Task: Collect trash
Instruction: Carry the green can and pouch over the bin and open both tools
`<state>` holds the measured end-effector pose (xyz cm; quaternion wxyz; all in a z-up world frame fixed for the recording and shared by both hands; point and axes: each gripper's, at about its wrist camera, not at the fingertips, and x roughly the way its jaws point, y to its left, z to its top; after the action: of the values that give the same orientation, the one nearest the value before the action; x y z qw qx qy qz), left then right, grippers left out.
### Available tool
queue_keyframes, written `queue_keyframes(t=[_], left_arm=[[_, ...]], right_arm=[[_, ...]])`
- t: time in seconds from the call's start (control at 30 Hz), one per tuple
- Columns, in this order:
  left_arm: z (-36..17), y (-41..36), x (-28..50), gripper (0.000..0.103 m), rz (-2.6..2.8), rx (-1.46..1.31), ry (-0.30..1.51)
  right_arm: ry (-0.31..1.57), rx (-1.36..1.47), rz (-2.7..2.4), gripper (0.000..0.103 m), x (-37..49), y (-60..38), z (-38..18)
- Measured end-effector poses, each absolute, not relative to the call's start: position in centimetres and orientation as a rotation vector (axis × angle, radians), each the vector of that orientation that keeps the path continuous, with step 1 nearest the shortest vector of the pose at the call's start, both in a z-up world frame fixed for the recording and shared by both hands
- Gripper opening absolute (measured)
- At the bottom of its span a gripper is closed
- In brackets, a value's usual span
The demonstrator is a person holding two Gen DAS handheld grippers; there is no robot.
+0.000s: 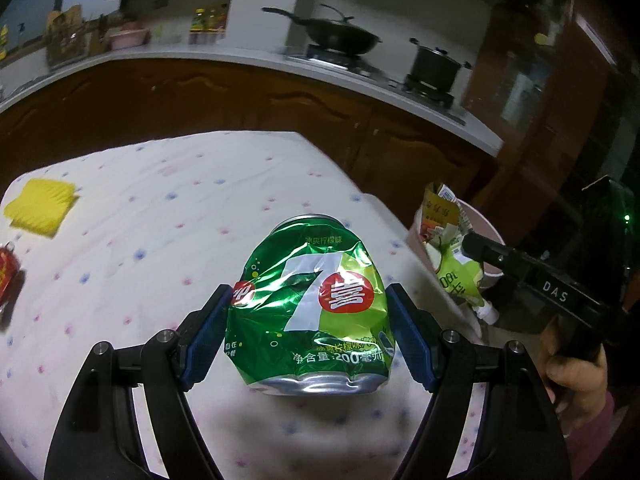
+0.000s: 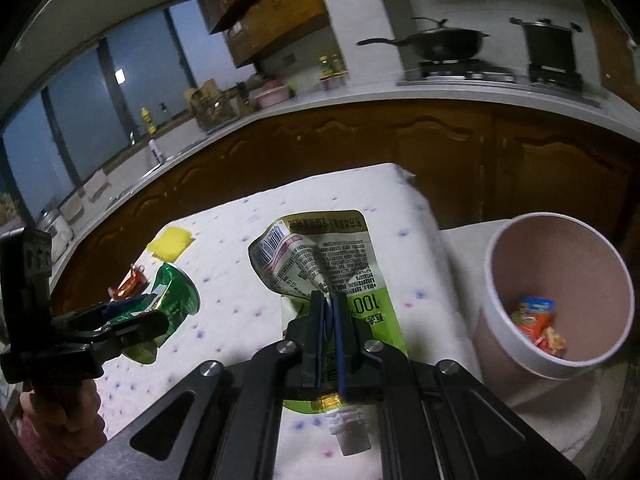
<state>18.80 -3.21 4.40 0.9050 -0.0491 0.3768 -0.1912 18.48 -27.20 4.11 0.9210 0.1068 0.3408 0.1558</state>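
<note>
Your left wrist camera sits just behind the left gripper (image 1: pixel 308 328), looking forward and down along its fingers, very close to the crushed green can (image 1: pixel 310 312), facing the kitchen counter (image 1: pixel 240 60) and the wok (image 1: pixel 340 36). Your right wrist camera looks the same way along the right gripper (image 2: pixel 328 316), close on the flattened drink pouch (image 2: pixel 320 264), with the pink bin (image 2: pixel 560 292) to its right. Both views share the dotted tablecloth (image 1: pixel 160 216), the yellow cloth (image 1: pixel 40 206), the counter and stove, and each catches the other gripper at its edge.
</note>
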Motion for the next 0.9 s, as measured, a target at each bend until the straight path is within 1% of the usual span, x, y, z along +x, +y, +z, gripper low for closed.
queue_keyframes(t=[0.9], left_arm=[[6.2,-14.9,20.0,0.077,-0.537,0.021,0.726]], right_arm=[[0.622,0.327,0.135,0.004,15.4,-38.3,4.8]])
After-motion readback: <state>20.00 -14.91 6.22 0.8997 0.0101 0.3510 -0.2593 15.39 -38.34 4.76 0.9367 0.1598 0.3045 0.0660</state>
